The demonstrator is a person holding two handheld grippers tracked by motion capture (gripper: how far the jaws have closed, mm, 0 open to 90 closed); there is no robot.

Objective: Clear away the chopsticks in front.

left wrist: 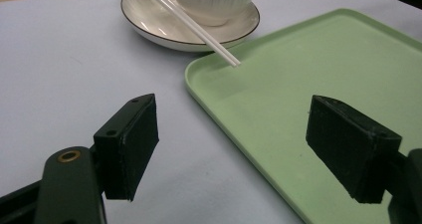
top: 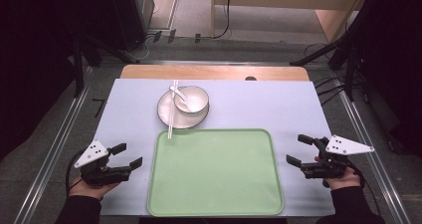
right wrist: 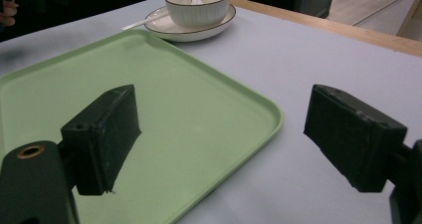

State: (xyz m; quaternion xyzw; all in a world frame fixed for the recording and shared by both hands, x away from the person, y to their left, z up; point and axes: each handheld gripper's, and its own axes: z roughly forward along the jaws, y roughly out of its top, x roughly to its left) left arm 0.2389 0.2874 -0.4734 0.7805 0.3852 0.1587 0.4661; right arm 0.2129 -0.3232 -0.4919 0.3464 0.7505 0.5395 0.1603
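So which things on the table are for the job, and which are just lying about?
For the job:
- flat green plastic tray
- white ribbed bowl with white spoon
- white saucer plate
- white chopsticks

Just there:
- wooden table edge
- black floor cables

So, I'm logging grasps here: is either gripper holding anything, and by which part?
Nothing is held. The left gripper and right gripper both stand open and empty, one at each side of the green tray.

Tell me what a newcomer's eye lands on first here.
The big green tray lies bare at the table's near middle. Just beyond its far left corner a white bowl with a spoon sits on a saucer, white chopsticks reaching over the tray's rim. The left tool and right tool flank it, open.
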